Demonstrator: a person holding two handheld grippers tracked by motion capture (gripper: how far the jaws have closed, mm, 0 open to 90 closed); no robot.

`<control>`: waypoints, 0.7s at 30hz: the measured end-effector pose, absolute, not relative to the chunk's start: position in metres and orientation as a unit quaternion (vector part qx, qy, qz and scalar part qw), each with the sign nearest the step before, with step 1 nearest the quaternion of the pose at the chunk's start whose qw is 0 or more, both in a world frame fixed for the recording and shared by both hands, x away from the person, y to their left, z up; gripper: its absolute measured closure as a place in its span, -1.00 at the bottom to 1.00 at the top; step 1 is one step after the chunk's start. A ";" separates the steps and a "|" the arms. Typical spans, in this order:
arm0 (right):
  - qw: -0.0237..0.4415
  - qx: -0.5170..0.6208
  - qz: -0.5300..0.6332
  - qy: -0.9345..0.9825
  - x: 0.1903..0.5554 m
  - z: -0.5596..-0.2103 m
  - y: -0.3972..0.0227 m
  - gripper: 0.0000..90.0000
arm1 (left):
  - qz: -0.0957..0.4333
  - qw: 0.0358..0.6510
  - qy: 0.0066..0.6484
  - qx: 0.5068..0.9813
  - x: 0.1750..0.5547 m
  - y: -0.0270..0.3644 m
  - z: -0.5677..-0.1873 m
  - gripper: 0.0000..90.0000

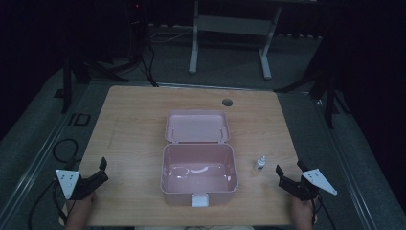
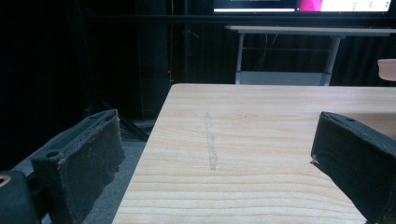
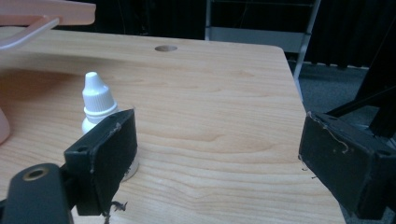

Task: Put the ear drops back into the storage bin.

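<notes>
A pink plastic box (image 1: 198,172) stands open in the middle of the wooden table (image 1: 134,120), its lid (image 1: 197,127) laid back behind it. A small white dropper bottle (image 1: 260,163) stands upright just right of the box. In the right gripper view the bottle (image 3: 99,102) is partly hidden behind the left jaw. My right gripper (image 1: 289,169) rests at the table's right front edge, open, nothing between its jaws. My left gripper (image 1: 102,168) sits at the left front edge, open and empty. Both are held by hands at the bottom.
A round cable hole (image 1: 227,102) lies near the table's far edge. A white-legged desk frame (image 1: 230,43) stands on the floor beyond. Dark stands and cables line both sides of the table. The box has a white latch (image 1: 199,200) at its front.
</notes>
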State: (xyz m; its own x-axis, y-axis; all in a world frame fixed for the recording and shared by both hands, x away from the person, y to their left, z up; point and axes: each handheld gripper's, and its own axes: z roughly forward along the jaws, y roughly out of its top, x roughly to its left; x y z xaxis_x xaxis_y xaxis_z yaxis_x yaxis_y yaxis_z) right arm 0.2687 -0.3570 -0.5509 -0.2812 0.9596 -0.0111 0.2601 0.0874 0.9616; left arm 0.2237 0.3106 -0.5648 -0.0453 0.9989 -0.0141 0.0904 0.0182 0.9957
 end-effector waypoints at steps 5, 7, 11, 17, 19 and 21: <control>0.353 0.473 0.476 0.651 0.270 -0.552 -0.356 -0.75 | 0.481 0.469 0.535 0.512 0.224 0.310 -0.565 -0.95; 0.344 0.472 0.475 0.658 0.272 -0.553 -0.355 -0.75 | 0.478 0.471 0.535 0.513 0.225 0.310 -0.565 -0.95; 0.331 0.458 0.471 0.677 0.273 -0.553 -0.352 -0.72 | 0.477 0.472 0.534 0.515 0.225 0.310 -0.565 -0.95; 0.306 0.442 0.460 0.707 0.276 -0.552 -0.350 -0.72 | 0.476 0.470 0.532 0.519 0.225 0.309 -0.565 -0.95; 0.300 0.425 0.433 0.736 0.279 -0.549 -0.350 -0.71 | 0.476 0.467 0.532 0.522 0.226 0.309 -0.565 -0.95; 0.298 0.423 0.426 0.742 0.279 -0.548 -0.351 -0.70 | 0.478 0.466 0.531 0.521 0.226 0.309 -0.565 -0.95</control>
